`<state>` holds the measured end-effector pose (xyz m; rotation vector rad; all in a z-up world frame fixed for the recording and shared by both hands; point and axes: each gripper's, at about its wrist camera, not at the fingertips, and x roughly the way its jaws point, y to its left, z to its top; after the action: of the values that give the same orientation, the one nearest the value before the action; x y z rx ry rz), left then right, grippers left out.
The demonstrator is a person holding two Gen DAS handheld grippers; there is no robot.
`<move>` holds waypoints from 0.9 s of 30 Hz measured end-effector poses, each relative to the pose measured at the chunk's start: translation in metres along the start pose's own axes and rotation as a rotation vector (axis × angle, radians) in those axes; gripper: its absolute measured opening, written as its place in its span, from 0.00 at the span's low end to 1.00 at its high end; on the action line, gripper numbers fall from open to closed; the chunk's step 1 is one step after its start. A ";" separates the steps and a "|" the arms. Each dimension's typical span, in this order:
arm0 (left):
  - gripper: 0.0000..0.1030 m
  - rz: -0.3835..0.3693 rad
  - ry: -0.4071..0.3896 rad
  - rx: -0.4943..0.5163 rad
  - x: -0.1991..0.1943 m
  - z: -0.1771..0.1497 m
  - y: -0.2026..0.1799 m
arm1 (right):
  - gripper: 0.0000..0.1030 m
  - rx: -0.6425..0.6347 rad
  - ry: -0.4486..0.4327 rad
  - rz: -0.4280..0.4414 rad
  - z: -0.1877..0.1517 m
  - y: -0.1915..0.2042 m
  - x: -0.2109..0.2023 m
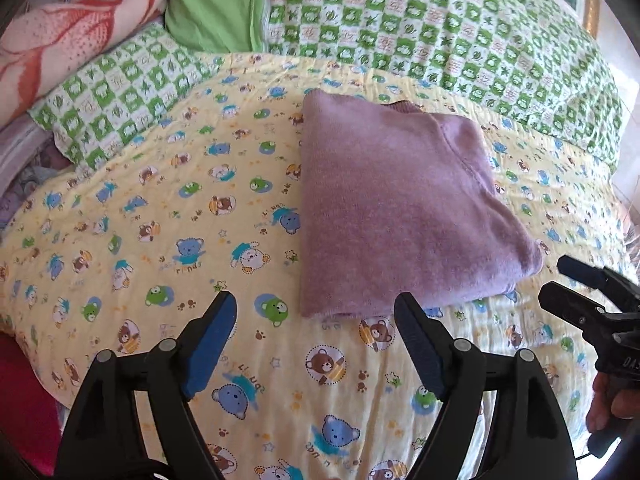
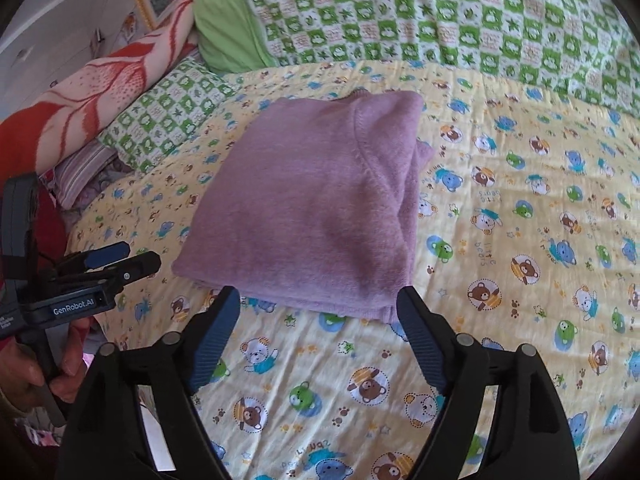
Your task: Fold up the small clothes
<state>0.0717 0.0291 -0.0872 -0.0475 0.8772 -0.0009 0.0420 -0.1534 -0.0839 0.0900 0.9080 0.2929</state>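
Purple fleece garment (image 1: pixel 404 216) lies folded into a compact rectangle mid-bed on the yellow teddy-bear sheet (image 1: pixel 160 240), green checkered pillows (image 1: pixel 440 20) beyond it. Left gripper (image 1: pixel 316 320) and right gripper (image 2: pixel 318 312) both hang just short of its near edge, jaws spread wide, holding nothing. Fold looks about done; if another fold is wanted, pinch both near corners through all layers and lift evenly so layers don't slide.

Purple garment (image 1: pixel 400 208) — folded, flat
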 end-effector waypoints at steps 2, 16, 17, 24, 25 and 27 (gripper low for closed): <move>0.80 0.011 -0.016 0.020 -0.004 -0.004 -0.004 | 0.85 -0.031 -0.019 -0.018 -0.001 0.007 -0.002; 0.81 0.027 -0.063 0.070 -0.001 -0.014 -0.003 | 0.88 -0.064 -0.066 -0.063 -0.018 0.016 -0.001; 0.81 0.029 -0.066 0.070 0.000 -0.015 -0.004 | 0.88 -0.066 -0.071 -0.066 -0.019 0.016 0.000; 0.81 0.024 -0.069 0.077 0.003 -0.019 -0.002 | 0.89 -0.053 -0.081 -0.083 -0.026 0.018 0.008; 0.81 0.028 -0.070 0.077 0.002 -0.021 -0.002 | 0.89 -0.053 -0.082 -0.087 -0.027 0.019 0.008; 0.82 0.029 -0.073 0.078 0.001 -0.023 -0.003 | 0.89 -0.056 -0.077 -0.092 -0.028 0.019 0.010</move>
<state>0.0550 0.0256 -0.1024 0.0382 0.8037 -0.0058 0.0218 -0.1338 -0.1053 0.0082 0.8242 0.2279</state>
